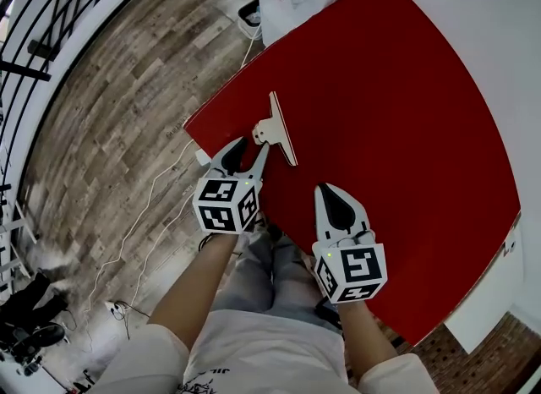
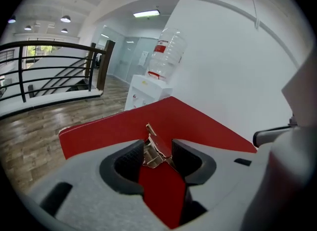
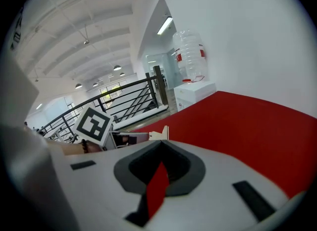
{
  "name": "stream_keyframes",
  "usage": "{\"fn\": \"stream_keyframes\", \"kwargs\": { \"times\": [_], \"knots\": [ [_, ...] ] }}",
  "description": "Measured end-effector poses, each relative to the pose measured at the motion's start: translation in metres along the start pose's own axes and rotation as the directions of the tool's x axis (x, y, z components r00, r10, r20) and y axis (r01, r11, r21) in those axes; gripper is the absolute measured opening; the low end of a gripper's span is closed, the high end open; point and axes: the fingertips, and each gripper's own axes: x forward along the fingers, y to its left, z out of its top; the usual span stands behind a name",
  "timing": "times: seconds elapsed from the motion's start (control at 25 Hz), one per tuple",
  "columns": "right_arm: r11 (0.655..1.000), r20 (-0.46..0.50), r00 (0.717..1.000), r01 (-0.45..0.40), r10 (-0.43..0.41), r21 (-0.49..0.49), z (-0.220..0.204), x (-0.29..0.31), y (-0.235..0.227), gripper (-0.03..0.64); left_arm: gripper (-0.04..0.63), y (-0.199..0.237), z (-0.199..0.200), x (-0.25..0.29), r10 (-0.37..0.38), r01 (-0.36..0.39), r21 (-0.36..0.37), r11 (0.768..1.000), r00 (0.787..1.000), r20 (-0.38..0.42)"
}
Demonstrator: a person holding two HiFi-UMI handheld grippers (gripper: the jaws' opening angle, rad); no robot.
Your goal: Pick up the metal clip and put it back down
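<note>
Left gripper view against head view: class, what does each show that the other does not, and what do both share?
Only the left gripper view: a water bottle, ceiling lights, and a close look along the left gripper, jaws apart with the metal clip between them.
Only the head view: the right gripper, the person's forearms and cables on the floor.
Both: the red table, the metal clip, the left gripper, the black railing and the wooden floor.
</note>
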Motion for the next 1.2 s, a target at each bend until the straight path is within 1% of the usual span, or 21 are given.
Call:
{"fn": "stream_keyframes", "kwargs": {
  "times": [0.12,0.24,0.28,0.48,0.52,0.6,0.68,0.84,0.88,0.92,1.04,1.2],
  "knots": [
    [1.0,-0.01,1.0,0.005,-0.005,0.011,-0.008,0.001,-0.004,0.006,0.173,0.003,-0.007,0.014,-0.006,0.006,-0.048,0.999,1.0,-0.018],
    [1.0,-0.018,1.0,0.01,-0.01,0.019,-0.013,0.003,-0.01,0.006,0.175,0.004,-0.012,0.025,-0.023,0.021,-0.125,0.992,0.999,-0.022],
    [1.0,-0.02,1.0,0.012,-0.012,0.02,-0.015,0.003,-0.012,0.006,0.175,0.005,-0.013,0.028,-0.024,0.02,-0.14,0.99,0.999,-0.022],
    [0.999,-0.025,1.0,0.018,-0.017,0.027,-0.02,0.004,-0.017,0.006,0.172,0.005,-0.015,0.039,-0.028,0.022,-0.179,0.984,0.999,-0.031],
    [0.999,-0.026,1.0,0.018,-0.017,0.027,-0.021,0.004,-0.018,0.006,0.161,0.004,-0.014,0.04,-0.03,0.024,-0.191,0.981,0.999,-0.032],
    [0.999,-0.029,0.999,0.018,-0.018,0.028,-0.023,0.003,-0.018,0.006,0.088,0.002,-0.013,0.04,-0.037,0.029,-0.211,0.977,0.999,-0.032],
    [0.999,-0.029,0.999,0.018,-0.017,0.031,-0.024,0.002,-0.018,0.006,0.066,0.0,-0.011,0.041,-0.051,0.044,-0.236,0.971,0.998,-0.026],
    [0.999,-0.028,0.999,0.016,-0.015,0.033,-0.023,0.001,-0.019,0.006,0.017,-0.009,0.0,0.039,-0.092,0.091,-0.314,0.945,0.996,0.012],
    [0.999,-0.028,0.999,0.017,-0.016,0.033,-0.023,0.001,-0.02,0.006,0.009,-0.012,0.003,0.038,-0.099,0.101,-0.313,0.944,0.995,0.02],
    [0.999,-0.027,0.999,0.018,-0.017,0.033,-0.023,0.001,-0.021,0.006,0.006,-0.015,0.006,0.038,-0.103,0.106,-0.294,0.95,0.994,0.025],
    [0.999,-0.019,1.0,0.019,-0.019,0.033,-0.023,-0.001,-0.021,0.006,0.006,-0.023,0.015,0.031,-0.102,0.107,-0.2,0.974,0.994,0.038],
    [1.0,-0.004,1.0,0.017,-0.017,0.018,-0.015,-0.013,-0.018,0.006,0.006,-0.031,0.032,0.011,-0.084,0.091,-0.099,0.991,0.994,0.067]
  ]
}}
